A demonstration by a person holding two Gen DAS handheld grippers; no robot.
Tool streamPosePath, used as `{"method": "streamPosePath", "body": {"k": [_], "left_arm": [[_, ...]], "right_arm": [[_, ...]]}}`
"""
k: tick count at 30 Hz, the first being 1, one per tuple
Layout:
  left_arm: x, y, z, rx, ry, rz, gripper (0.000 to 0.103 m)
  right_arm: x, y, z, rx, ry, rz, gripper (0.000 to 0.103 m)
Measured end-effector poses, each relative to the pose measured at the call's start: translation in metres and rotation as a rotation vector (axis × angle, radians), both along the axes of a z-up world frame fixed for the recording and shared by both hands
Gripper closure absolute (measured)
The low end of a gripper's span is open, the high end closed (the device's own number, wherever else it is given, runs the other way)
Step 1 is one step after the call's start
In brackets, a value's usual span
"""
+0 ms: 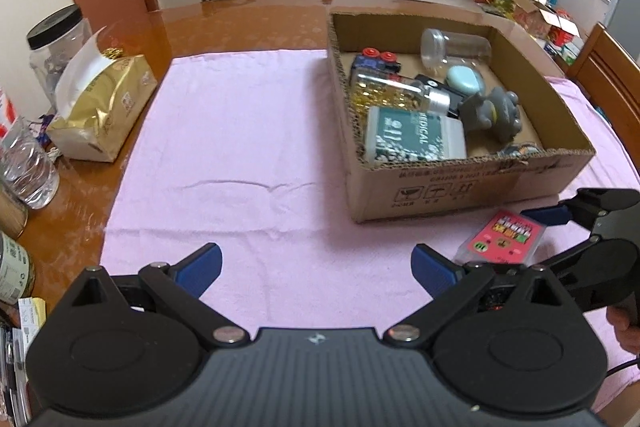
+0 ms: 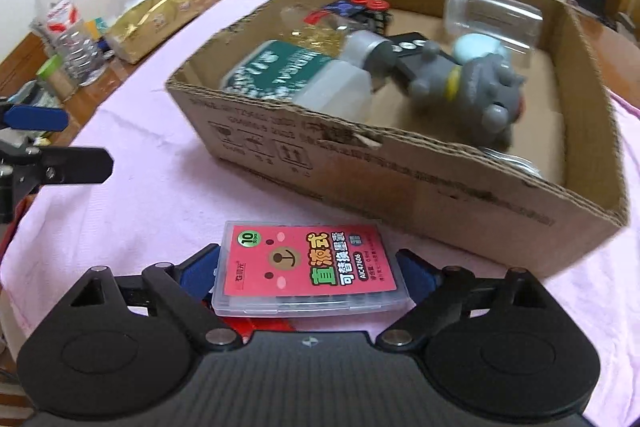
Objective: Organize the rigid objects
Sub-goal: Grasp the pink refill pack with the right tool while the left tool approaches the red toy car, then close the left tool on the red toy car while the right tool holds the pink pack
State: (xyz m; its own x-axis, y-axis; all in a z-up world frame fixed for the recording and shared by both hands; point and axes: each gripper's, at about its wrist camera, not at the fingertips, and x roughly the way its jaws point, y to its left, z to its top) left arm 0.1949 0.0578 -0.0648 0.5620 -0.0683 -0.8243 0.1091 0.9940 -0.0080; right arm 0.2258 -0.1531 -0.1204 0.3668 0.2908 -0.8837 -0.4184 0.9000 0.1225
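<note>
Your bench (image 1: 248, 23) is a glossy wooden one, with a pink cloth (image 1: 240, 155) spread over most of it. On the cloth sits the open cardboard box (image 1: 460, 187), its near wall printed with handling symbols and lines of small text too blurred to read.

Inside the box, the largest item is a white tub with a green label (image 1: 414, 141) reading "MEDICAL". Beside it lie a grey toy figure (image 1: 494, 111), a clear jar of gold beads (image 1: 396, 93), an empty clear jar (image 1: 454, 47), a pale blue oval case (image 1: 466, 79) and a toy with red wheels (image 1: 376, 61).

Off the cloth to the left are a gold foil pack (image 1: 104, 111), a black-lidded clear canister (image 1: 56, 35) and a plastic water bottle (image 2: 66, 27).

Just in front of the box, flat on the cloth, lies your clear plastic case with the pink label (image 2: 310, 265); it shows "10" in a green circle, large Chinese characters and "AIC47606".

Your right hand-held gripper (image 2: 310, 273) straddles that case with its jaws wide; whether the blue pads (image 2: 200, 273) press it you cannot tell from here.

Your left hand-held gripper (image 1: 318, 269) hangs over bare cloth, jaws spread wide, holding nothing.
</note>
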Motion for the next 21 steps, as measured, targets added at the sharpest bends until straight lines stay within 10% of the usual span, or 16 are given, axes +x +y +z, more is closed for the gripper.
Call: {"method": "streamPosePath", "body": {"k": [9,21], "left_arm": [[0.001,-0.035,-0.011,-0.017,0.028,-0.170,0.003],[-0.006,-0.097,-0.029,-0.039,0.087,-0.475,0.003]], "right_arm": [[-0.015,-0.042,0.001,-0.117,-0.034,-0.165,0.008],[-0.043,-0.067,-0.004,-0.265,-0.076,-0.082,0.000]]}}
